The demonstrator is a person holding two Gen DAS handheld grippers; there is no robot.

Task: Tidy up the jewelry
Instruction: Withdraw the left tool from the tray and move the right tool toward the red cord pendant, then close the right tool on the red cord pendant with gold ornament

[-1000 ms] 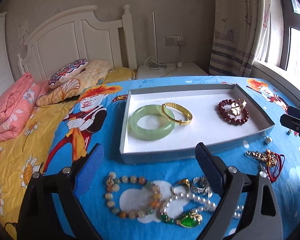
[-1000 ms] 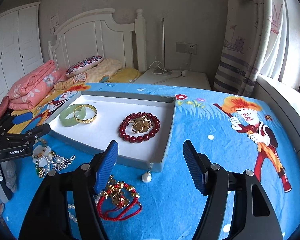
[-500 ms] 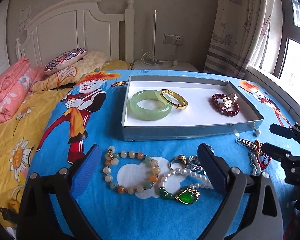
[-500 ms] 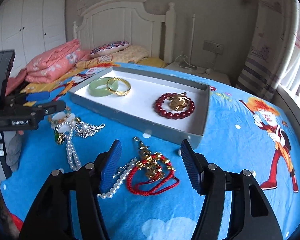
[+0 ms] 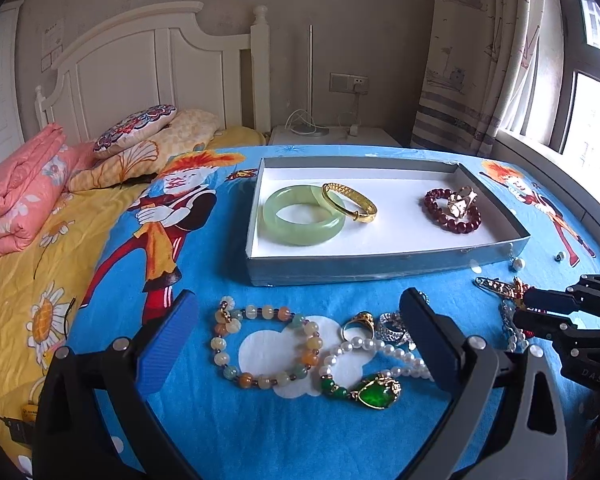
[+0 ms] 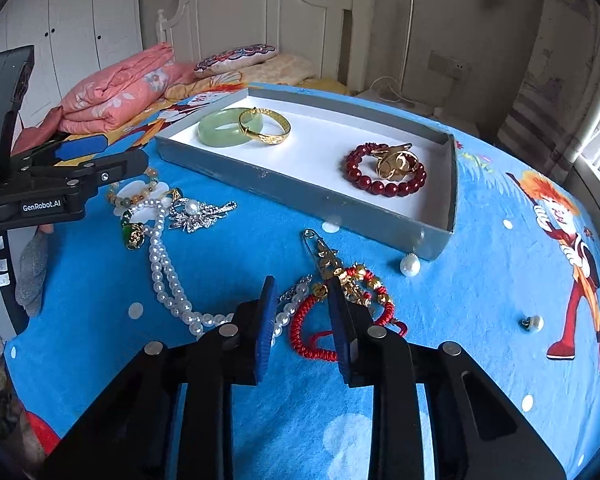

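A grey tray (image 5: 380,268) (image 6: 300,190) on the blue bedspread holds a jade bangle (image 5: 304,215), a gold bangle (image 5: 350,202) and a dark red bead bracelet (image 5: 452,216) (image 6: 384,174). My left gripper (image 5: 300,336) is open above a pastel bead bracelet (image 5: 260,344), a pearl necklace with a green pendant (image 5: 376,392) and rings (image 5: 360,322). My right gripper (image 6: 302,312) has its jaws narrowed, still apart, low over a red cord bracelet with gold charms (image 6: 340,312); nothing is gripped.
A loose pearl (image 6: 410,266) and a small stud (image 6: 534,323) lie on the bedspread. A silver brooch (image 6: 200,214) lies by the pearls. Pillows (image 5: 140,132) and a pink quilt (image 5: 16,196) lie at the far left by the headboard.
Both grippers pulled back and lowered toward the loose jewelry. My right gripper's jaws narrowed from wide open and came down over the red cord bracelet.
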